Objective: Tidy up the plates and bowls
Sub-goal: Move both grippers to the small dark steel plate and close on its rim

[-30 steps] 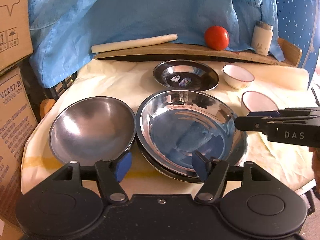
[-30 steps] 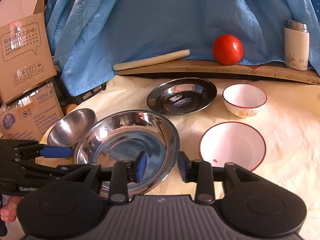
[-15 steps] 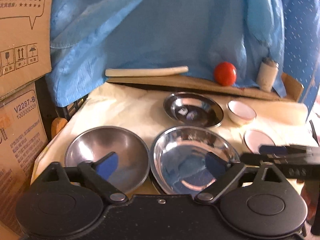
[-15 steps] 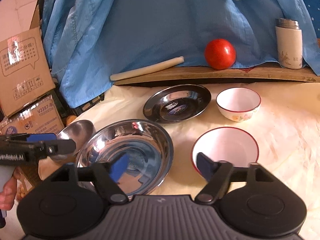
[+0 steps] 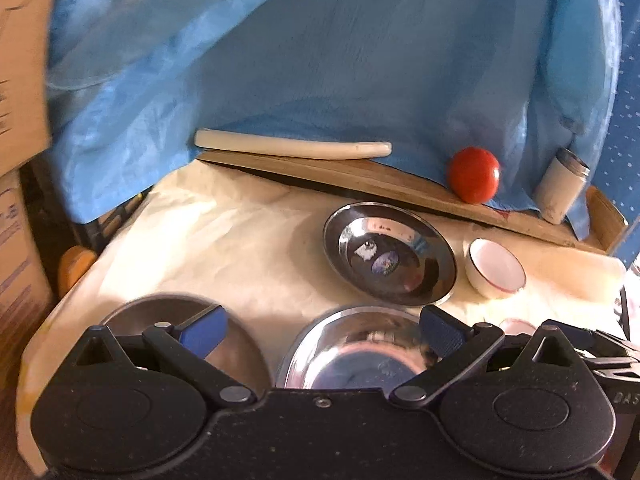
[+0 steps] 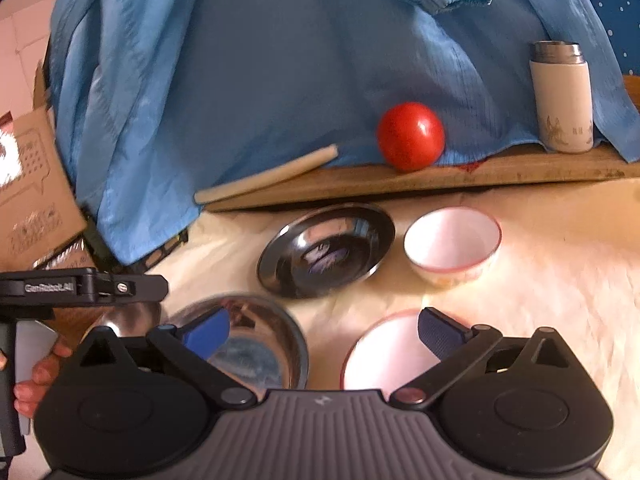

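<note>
Okay, both tools have just let go. Your left gripper (image 5: pixel 322 330) and right gripper (image 6: pixel 324 330) are spread wide with nothing between the pads; a second ago they were much narrower around the near rim of the big steel plate (image 5: pixel 360 356), and both jaw sets are still opening. Both have also backed off toward you, so the plate now sits low in both views.

Layout now: big steel plate near centre on the cream cloth (image 5: pixel 240 248), apparently stacked on another plate, though I can't confirm that from here. Steel bowl (image 5: pixel 168 320) just to its left. Smaller steel plate (image 6: pixel 326 250) farther back, small white bowl (image 6: pixel 452 242) just to its right, wide red-rimmed white bowl (image 6: pixel 388 352) near right.

My read: that stacking step is done. Left to do, the smaller steel plate and the two white bowls are still loose. Hands free, pick your next piece.
</note>
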Motion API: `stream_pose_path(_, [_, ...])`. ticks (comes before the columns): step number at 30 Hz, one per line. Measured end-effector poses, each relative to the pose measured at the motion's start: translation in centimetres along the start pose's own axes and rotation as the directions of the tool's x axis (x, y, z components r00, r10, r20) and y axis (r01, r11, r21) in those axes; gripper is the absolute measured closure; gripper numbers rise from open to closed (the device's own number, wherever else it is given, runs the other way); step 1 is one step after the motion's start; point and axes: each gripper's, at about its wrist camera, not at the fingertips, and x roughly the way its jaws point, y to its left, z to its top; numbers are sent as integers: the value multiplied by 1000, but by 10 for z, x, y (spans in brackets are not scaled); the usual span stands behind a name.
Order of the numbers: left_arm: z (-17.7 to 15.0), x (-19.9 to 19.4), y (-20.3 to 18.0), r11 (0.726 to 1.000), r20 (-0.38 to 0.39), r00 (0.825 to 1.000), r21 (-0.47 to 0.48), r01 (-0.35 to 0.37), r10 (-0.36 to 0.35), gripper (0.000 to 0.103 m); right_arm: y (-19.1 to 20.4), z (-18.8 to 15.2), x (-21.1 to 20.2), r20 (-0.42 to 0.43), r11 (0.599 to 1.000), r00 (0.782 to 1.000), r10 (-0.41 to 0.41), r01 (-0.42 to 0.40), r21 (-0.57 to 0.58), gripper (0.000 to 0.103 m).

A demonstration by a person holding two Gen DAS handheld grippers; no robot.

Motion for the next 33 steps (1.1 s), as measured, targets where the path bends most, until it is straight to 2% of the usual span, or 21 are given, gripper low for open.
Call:
stream_pose_path(6, [35,46,1,999,-78,997,-35,-8,5,1,-17,27,29,-19,987,996,87,-84,136,0])
stream_pose_path(10, [51,72,6,998,-119,992,-58,-34,27,1,-30,35,49,-48,968,991,125,-112,225,0])
stream_pose_path(15, [62,103,11,997,-187,982,-66,-40,27,1,-38,37,66,-70,956,989,127,-103,274,0])
stream_pose_path(20, [71,127,12,996,-257,966,-89,-12,-12,1,-45,34,78,-81,942,991,103,-71,329,0])
stream_pose_path(26, [74,144,12,995,-274,962,-95,-24,-3,1,-47,31,90,-97,931,992,82,-42,364,0])
stream_pose_path(33, [76,160,18,989,-297,955,-143,-29,-15,1,-47,30,101,-86,931,990,115,-77,358,0])
